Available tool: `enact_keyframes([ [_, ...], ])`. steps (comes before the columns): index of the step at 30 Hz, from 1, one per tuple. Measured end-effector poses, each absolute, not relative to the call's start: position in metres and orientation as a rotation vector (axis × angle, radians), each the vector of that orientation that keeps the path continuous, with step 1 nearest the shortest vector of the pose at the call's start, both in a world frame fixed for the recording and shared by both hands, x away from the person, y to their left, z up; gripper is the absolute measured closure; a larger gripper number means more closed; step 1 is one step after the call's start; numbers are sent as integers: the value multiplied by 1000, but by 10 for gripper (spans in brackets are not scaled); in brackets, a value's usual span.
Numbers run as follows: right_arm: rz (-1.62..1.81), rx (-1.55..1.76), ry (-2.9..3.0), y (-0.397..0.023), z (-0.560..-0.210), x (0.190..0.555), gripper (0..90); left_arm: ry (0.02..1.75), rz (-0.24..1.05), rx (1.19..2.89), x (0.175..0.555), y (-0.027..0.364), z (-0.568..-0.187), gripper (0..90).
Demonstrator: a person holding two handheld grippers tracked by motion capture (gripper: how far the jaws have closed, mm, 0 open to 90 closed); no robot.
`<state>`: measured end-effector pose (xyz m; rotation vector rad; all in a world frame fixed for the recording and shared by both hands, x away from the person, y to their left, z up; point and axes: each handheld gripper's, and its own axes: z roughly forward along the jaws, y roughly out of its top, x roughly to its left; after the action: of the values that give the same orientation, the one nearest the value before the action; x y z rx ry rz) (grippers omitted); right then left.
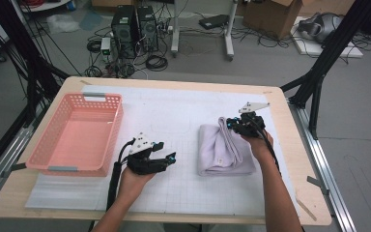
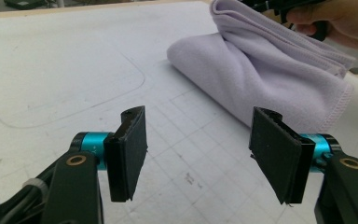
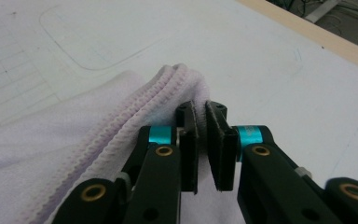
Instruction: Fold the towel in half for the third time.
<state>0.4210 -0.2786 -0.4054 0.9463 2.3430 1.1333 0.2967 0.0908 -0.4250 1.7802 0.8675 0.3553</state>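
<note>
Folding the soft purple towel [image 1: 224, 147] looks like the job here, and it seems nearly done. Starting at the left, a pink basket [image 1: 107, 129] sits on the white mat [image 1: 174, 121], with nothing to see inside it. Next to it, the left gripper [image 1: 166, 153] hangs just above the mat. Its two black pads [image 2: 128, 151] stand wide apart with nothing between them, and they point toward the towel. The towel lies a bit right of the middle of the mat. It is folded into a thick, puffy bundle with stitched edges stacked along one side. At its far right corner, the right gripper [image 3: 201, 140] has its pads close together, pinching a fold of the towel's edge. I think the next move is for the left gripper to go over and grab the near side. Then both can lift the bundle, perhaps into the basket. They must hold tight so the folds do not fall open.
</note>
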Motion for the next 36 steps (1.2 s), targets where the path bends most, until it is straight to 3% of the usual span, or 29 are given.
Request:
enact_keyframes([
  [3,1098,986,2323,-282,-407,418,758,869,352,1778,296,93,-427,372],
  [4,1082,1036,2282,-289,-406,415,671,869,357,1777,296,95,-428,371],
  [13,1107,1210,2132,-328,-398,375,589,859,372,1746,295,104,-431,349],
  [21,1107,1182,2199,-324,-409,322,508,862,384,1742,294,106,-433,256],
  [25,1149,1177,2233,-316,-421,303,490,859,378,1747,292,109,-435,255],
  [27,1113,1189,2255,-312,-428,300,542,854,376,1754,291,109,-435,257],
  [31,1170,1249,2299,-312,-436,302,830,848,370,1749,289,110,-434,262],
  [36,1150,1256,2250,-318,-426,292,850,851,378,1745,287,114,-433,265],
])
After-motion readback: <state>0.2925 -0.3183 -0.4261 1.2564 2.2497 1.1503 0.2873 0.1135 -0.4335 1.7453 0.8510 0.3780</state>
